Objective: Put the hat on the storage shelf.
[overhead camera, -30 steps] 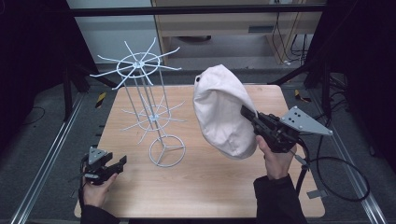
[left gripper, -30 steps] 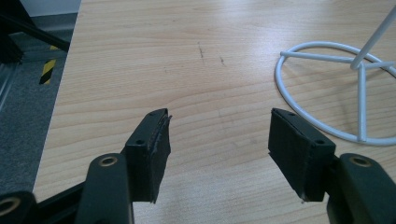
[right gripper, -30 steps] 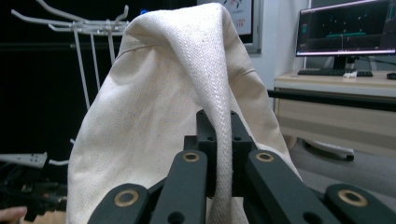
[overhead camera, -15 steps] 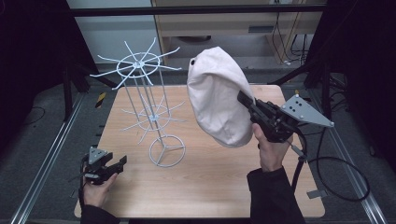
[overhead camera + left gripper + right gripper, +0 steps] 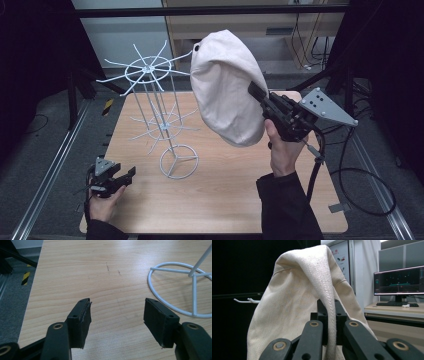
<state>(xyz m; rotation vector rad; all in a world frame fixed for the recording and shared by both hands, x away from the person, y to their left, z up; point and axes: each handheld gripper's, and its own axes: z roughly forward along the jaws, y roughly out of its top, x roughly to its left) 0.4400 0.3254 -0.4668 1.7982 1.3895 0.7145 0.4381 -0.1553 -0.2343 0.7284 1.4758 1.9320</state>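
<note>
Right gripper (image 5: pixel 260 99) is clamped tight on a fold of the cream fabric cap (image 5: pixel 226 87), holding it high above the wooden tabletop (image 5: pixel 225 185), just beside the upper spokes of the white wire display rack (image 5: pixel 155 100). Left gripper (image 5: pixel 120 177) rests low near the rack's ring base, jaws spread wide, nothing between them.

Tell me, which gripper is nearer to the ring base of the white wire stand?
Left. The left gripper rests low beside the ring base; the right gripper holds the cream cap high above the table.
</note>
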